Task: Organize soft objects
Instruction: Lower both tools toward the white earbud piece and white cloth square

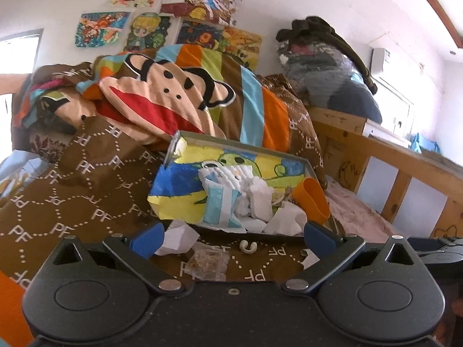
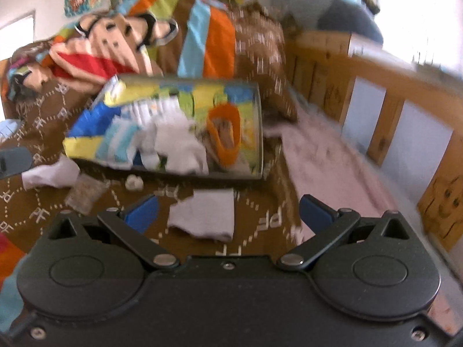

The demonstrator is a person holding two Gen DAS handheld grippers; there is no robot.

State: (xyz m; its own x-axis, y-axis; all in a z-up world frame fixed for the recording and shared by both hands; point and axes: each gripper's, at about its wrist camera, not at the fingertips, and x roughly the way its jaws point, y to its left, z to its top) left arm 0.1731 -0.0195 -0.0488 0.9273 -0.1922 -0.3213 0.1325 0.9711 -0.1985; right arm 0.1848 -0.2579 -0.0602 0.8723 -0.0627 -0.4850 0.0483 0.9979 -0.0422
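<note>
A shallow metal tray (image 1: 314, 170) (image 2: 259, 133) lined with a colourful drawing lies on the brown quilt (image 1: 86, 179) (image 2: 40, 115). It holds crumpled white tissues (image 1: 260, 199) (image 2: 176, 147), a light-blue packet (image 1: 217, 205) and an orange cup (image 1: 312, 199) (image 2: 225, 133). My left gripper (image 1: 233, 238) is open and empty just before the tray, with a loose white tissue (image 1: 178, 238) by its left finger. My right gripper (image 2: 228, 212) is open and empty over a flat white piece (image 2: 205, 217) on the quilt. The right wrist view is blurred.
A small clear packet (image 1: 207, 261) (image 2: 84, 195) and a small white clip (image 1: 248, 245) (image 2: 133, 183) lie on the quilt before the tray. A monkey-print blanket (image 1: 162, 95) is heaped behind. A wooden bed rail (image 1: 405, 159) (image 2: 390, 86) runs on the right, beside a pink sheet (image 2: 327, 156).
</note>
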